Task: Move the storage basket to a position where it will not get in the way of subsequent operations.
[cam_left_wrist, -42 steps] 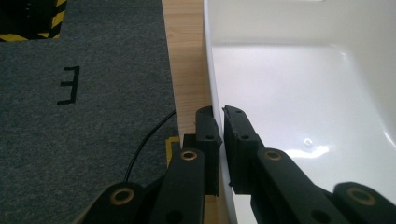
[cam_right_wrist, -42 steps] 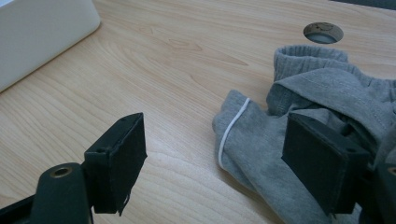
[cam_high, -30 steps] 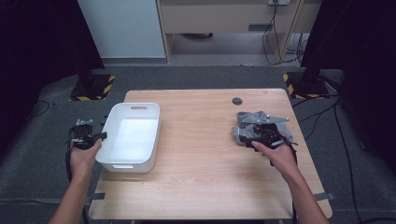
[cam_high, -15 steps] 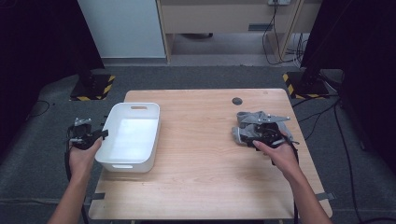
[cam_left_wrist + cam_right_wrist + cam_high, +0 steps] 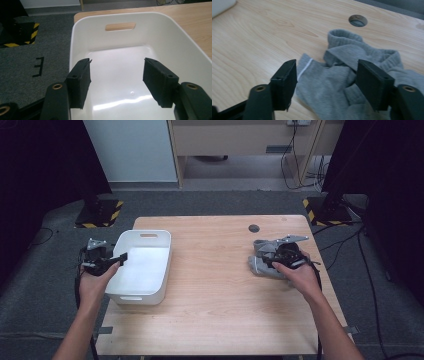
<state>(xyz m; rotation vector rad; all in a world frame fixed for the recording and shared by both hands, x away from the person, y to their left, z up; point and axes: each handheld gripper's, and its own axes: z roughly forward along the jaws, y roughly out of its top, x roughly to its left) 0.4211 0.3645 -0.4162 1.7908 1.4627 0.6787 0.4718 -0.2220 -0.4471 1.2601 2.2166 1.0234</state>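
Left gripper sits at the left rim of the white bin, near the table's left edge. In the left gripper view its jaws stand apart over the bin's interior, nothing between them, pads clear of the plastic. They have just been opening. The bin is upright on the wooden table, with a handle slot cut in its far wall.

Right gripper is over the grey socks on the right side of the table, well apart from the bin. In the right gripper view the jaws straddle the crumpled socks, which lie flat on the wood. Jaws have just been closing, but a gap shows on both sides and the pads do not press the fabric: no grip. One sock has a ribbed cuff pointing toward the round cable hole in the tabletop. The hole lies just beyond the socks in the high view.
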